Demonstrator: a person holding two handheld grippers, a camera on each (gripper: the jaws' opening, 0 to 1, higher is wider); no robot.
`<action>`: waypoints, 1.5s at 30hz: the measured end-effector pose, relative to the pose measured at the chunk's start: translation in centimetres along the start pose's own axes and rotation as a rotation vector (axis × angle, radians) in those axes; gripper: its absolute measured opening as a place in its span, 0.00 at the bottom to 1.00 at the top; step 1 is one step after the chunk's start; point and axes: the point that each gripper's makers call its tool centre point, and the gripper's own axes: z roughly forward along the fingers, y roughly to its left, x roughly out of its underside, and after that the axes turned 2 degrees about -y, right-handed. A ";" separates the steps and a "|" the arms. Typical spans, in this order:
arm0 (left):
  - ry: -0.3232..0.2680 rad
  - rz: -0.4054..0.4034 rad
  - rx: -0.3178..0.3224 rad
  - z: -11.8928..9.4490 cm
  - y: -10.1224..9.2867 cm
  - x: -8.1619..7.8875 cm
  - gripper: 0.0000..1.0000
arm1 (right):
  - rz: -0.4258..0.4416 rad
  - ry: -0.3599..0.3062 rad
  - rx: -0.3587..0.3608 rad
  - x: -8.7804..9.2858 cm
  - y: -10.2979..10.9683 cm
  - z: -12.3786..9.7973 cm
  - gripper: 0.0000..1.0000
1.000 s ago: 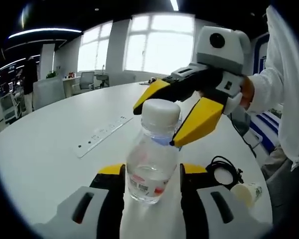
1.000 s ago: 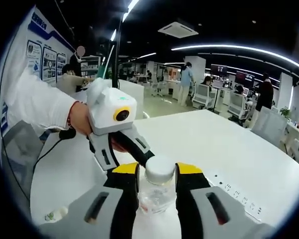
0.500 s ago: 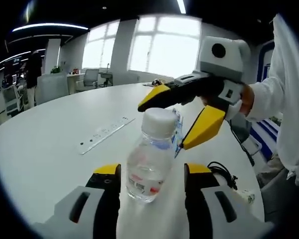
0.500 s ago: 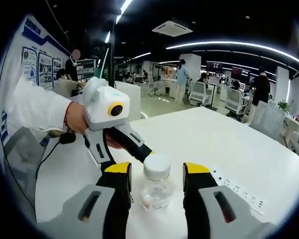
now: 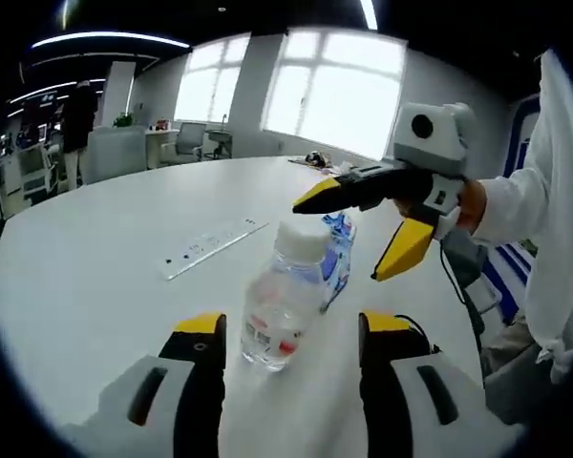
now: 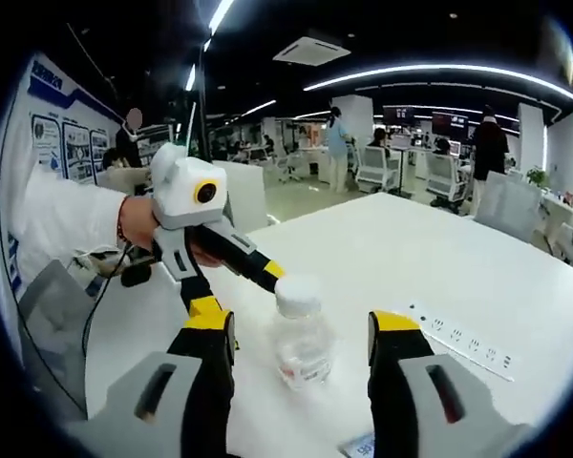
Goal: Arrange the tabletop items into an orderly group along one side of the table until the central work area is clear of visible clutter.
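Clear plastic water bottle (image 5: 285, 307) with white cap, red-printed label unreadable, stands free on white table (image 5: 86, 277). Left gripper (image 5: 291, 329) and right gripper (image 6: 304, 329) gape wide, holding nothing.

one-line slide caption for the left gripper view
Open left gripper faces a clear water bottle on the white table, the right gripper open beyond it.

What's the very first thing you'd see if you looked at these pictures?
A clear plastic water bottle with a white cap stands on the big white table, right between the open yellow-tipped jaws of the left gripper. The right gripper, held by a person's hand, hangs open beyond the bottle. A long white power strip lies flat on the table farther back.
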 end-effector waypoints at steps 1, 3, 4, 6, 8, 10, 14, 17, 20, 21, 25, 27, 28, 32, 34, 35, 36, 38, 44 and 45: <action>-0.004 -0.007 -0.005 -0.2 0.0 -0.1 0.61 | 0.006 0.003 0.001 0.1 0.0 -0.1 0.58; -0.011 -0.006 -0.011 -0.5 -0.2 -0.2 0.61 | 0.012 0.007 0.002 0.3 0.0 -0.4 0.58; -0.013 -0.009 -0.012 -0.6 -0.3 -0.2 0.61 | 0.012 0.007 0.001 0.3 0.1 -0.6 0.59; -0.019 -0.014 -0.015 -0.8 -0.6 -0.3 0.63 | 0.016 0.010 0.000 0.4 0.2 -0.8 0.60; -0.019 -0.013 -0.018 -1.0 -0.8 -0.4 0.64 | 0.013 0.016 -0.003 0.5 0.3 -1.0 0.61; -0.021 -0.018 -0.019 -1.2 -1.0 -0.4 0.65 | 0.011 0.022 -0.004 0.7 0.4 -1.2 0.63; -0.038 -0.041 -0.023 -1.6 -1.3 -0.6 0.68 | 0.012 0.026 -0.003 0.8 0.4 -1.5 0.64; -0.036 -0.040 -0.031 -1.9 -1.6 -0.6 0.69 | 0.011 0.032 -0.004 0.9 0.5 -1.8 0.65; -0.043 -0.039 -0.032 -2.1 -2.1 -0.9 0.70 | 0.010 0.035 -0.007 0.9 0.6 -2.1 0.66; -0.045 -0.037 -0.033 -2.3 -2.2 -1.0 0.70 | 0.008 0.037 -0.007 1.0 0.6 -2.2 0.66; -0.052 -0.034 -0.044 -2.7 -2.6 -1.2 0.71 | 0.005 0.041 -0.004 1.1 0.7 -2.7 0.67; -0.058 -0.038 -0.046 -3.0 -3.0 -1.2 0.71 | 0.004 0.044 -0.002 1.1 0.6 -3.0 0.67; -0.058 -0.037 -0.047 -3.0 -3.1 -1.2 0.72 | 0.004 0.045 -0.001 1.1 0.6 -3.0 0.67; -0.063 -0.037 -0.055 -3.6 -3.7 -1.3 0.72 | 0.000 0.050 -0.001 1.2 0.7 -3.5 0.68; -0.068 -0.038 -0.060 -3.9 -3.9 -1.4 0.73 | -0.007 0.054 -0.003 1.3 0.8 -3.9 0.69; -0.069 -0.038 -0.062 -4.0 -4.0 -1.4 0.73 | -0.007 0.054 -0.004 1.3 0.8 -4.0 0.69; -0.070 -0.039 -0.063 -4.1 -4.1 -1.4 0.73 | -0.009 0.056 -0.004 1.3 0.9 -4.2 0.69; -0.074 -0.038 -0.069 -4.4 -4.4 -1.4 0.73 | -0.013 0.060 -0.003 1.4 0.9 -4.5 0.69; -0.078 -0.045 -0.083 -5.4 -5.3 -0.9 0.73 | -0.024 0.074 -0.013 1.7 1.2 -5.3 0.68; -0.080 -0.046 -0.085 -5.6 -5.4 -0.8 0.73 | -0.027 0.079 -0.015 1.8 1.2 -5.4 0.68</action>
